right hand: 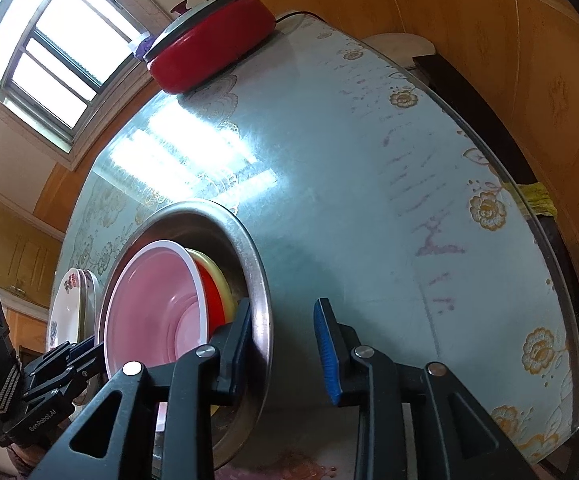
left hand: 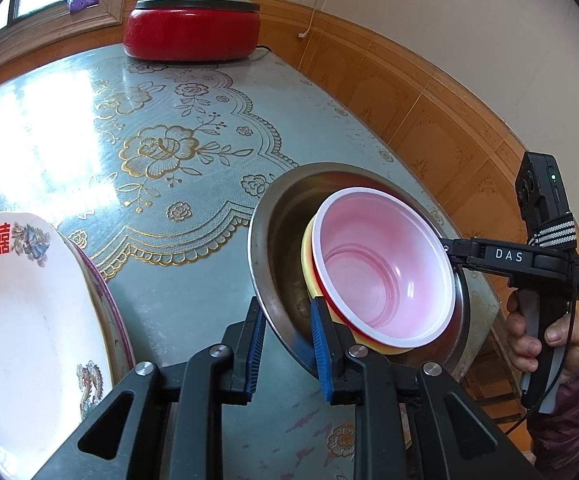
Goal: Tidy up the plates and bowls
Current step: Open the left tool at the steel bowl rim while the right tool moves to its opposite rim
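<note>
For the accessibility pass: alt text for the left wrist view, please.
The left gripper clamps the near rim of a wide steel basin holding a red plastic bowl nested in a yellow one. The right gripper reaches the basin's far rim; floral white plates stack at left.

tools [left hand: 285,344]: black arms, blue pads, silver screws | sleeve [left hand: 573,412]: maroon

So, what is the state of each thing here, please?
Basin: holds red bowl, nested in yellow bowl.
Left gripper: fingers shut on basin rim.
Right gripper: open, astride basin rim.
Plates: stacked.
Pot: lid on.
</note>
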`<state>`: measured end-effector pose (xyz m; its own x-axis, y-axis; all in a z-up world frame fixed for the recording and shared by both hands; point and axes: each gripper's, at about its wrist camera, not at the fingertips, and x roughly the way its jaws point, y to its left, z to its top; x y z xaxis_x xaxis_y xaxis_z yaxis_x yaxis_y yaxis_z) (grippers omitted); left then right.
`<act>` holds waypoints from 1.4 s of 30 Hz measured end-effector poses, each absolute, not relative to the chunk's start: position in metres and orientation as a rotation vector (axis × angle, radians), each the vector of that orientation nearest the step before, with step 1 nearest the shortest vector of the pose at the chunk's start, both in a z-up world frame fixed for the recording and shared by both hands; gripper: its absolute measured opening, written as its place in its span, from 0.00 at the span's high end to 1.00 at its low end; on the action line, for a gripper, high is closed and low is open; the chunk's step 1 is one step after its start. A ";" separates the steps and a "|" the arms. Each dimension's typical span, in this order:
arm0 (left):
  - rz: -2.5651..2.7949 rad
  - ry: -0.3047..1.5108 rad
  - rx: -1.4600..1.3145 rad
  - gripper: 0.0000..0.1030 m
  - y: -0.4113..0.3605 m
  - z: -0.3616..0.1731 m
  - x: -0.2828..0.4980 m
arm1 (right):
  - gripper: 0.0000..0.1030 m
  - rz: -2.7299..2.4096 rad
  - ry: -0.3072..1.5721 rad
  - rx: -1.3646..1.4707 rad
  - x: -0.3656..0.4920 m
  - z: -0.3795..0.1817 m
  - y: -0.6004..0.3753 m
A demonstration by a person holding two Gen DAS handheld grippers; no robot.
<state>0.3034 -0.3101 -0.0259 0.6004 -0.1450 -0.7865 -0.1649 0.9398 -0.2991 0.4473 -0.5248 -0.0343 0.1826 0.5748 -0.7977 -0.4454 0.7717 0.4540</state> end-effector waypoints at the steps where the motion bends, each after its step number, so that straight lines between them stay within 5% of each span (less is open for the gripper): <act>1: 0.016 0.931 -0.369 0.76 -0.309 -0.026 0.304 | 0.71 0.721 1.181 0.123 0.447 -0.034 -0.524; 15: 0.082 0.923 -0.451 0.58 -0.299 -0.032 0.301 | 0.71 0.724 1.214 0.142 0.450 -0.035 -0.527; 30: 0.090 0.940 -0.420 0.44 -0.307 -0.032 0.308 | 0.61 0.668 1.214 0.197 0.458 -0.038 -0.542; 33: 0.078 0.947 -0.415 0.36 -0.309 -0.033 0.310 | 0.61 0.649 1.213 0.212 0.459 -0.038 -0.547; 37: -0.007 0.954 -0.421 0.04 -0.319 -0.033 0.316 | 0.58 0.638 1.222 0.228 0.461 -0.040 -0.552; 42: -0.003 0.941 -0.430 0.02 -0.320 -0.031 0.317 | 0.58 0.646 1.218 0.213 0.459 -0.039 -0.550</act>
<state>0.3170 -0.3198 -0.0313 0.5952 -0.1871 -0.7815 -0.1828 0.9155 -0.3585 0.4595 -0.5498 -0.0395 0.1943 0.5655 -0.8015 -0.3460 0.8041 0.4834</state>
